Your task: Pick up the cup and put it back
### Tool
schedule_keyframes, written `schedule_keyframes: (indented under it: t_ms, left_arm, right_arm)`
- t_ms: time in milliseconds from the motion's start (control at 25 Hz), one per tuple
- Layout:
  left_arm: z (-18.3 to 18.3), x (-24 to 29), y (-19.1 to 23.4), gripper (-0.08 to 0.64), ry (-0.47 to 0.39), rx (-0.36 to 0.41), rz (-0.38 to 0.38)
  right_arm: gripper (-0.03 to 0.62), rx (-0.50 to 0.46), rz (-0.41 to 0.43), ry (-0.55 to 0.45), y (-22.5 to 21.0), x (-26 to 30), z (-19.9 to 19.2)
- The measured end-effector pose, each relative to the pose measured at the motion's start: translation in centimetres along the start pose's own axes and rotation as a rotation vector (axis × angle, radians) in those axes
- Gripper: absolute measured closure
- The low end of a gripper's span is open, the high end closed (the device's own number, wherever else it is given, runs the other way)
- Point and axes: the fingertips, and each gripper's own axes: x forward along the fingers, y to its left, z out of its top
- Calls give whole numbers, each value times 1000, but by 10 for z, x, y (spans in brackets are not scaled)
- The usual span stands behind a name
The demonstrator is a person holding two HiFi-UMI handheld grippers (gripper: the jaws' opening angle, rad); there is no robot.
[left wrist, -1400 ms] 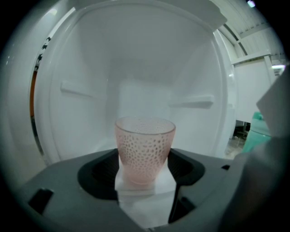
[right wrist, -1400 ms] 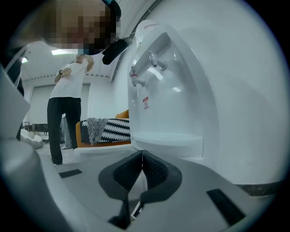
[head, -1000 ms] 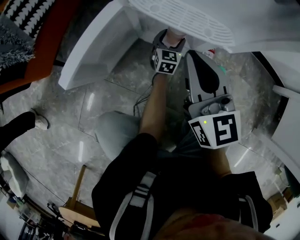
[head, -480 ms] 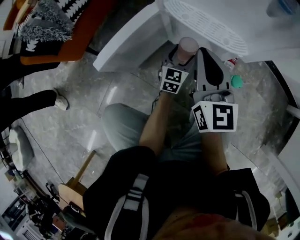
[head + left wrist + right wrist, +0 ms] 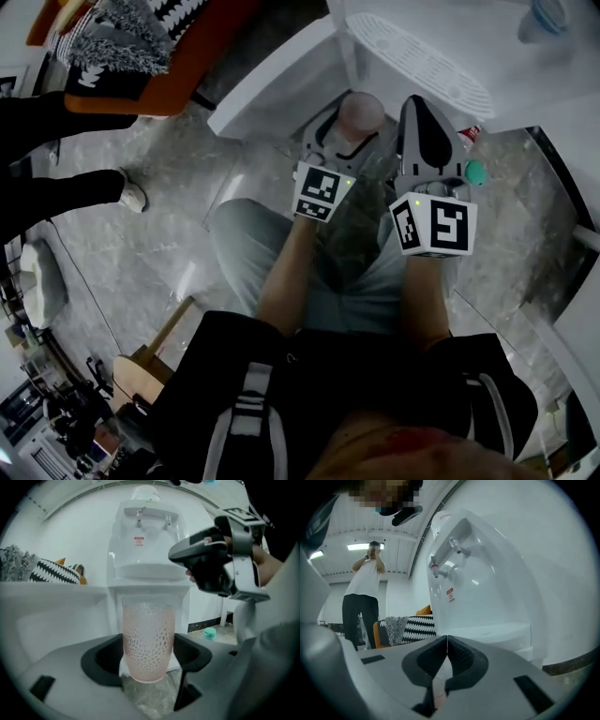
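The left hand-held gripper (image 5: 351, 133) is pinching the cup (image 5: 148, 639), its dark padded jaws pressed against opposite sides of the lower wall. The cup hangs upright and off the ground, with marbled floor (image 5: 216, 216) showing under its base. It sits just in front of the white water dispenser (image 5: 147, 550), lower than the grilled drip tray (image 5: 422, 58). The right hand-held gripper (image 5: 447, 645) is pressed together on nothing, its pads meeting in a thin seam. It hovers beside the left one, pointing at the dispenser.

The cup is a pale pink, see-through tumbler with a dotted relief over its wall. It looks like thin plastic, so probably light and a little springy, and the wall would give under a hard squeeze. No water line shows (though the frosting could hide one), so it is best treated as possibly holding liquid and kept level. The dots should help against slipping. The present hold, low on the wall, looks sound for carrying. For setting it back, a grip that leaves the base clear seems wise, so the cup can land flat before the jaws spread.
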Motion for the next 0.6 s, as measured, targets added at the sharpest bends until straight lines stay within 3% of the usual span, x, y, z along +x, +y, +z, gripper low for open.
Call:
schedule_keyframes:
  t_ms: [160, 280, 480, 600]
  left_arm:
    - [41, -30, 5, 222, -106, -48, 12]
    - [68, -45, 9, 222, -167, -40, 4]
    - [75, -48, 6, 222, -207, -74, 8]
    - [80, -50, 5, 222, -226, -146, 12]
  right_arm:
    - [581, -5, -10, -15, -3, -2, 5]
    - [581, 2, -7, -16, -4, -2, 6]
    - [581, -2, 10, -10, -1, -2, 5]
    - [581, -6, 14, -9, 3, -1, 3]
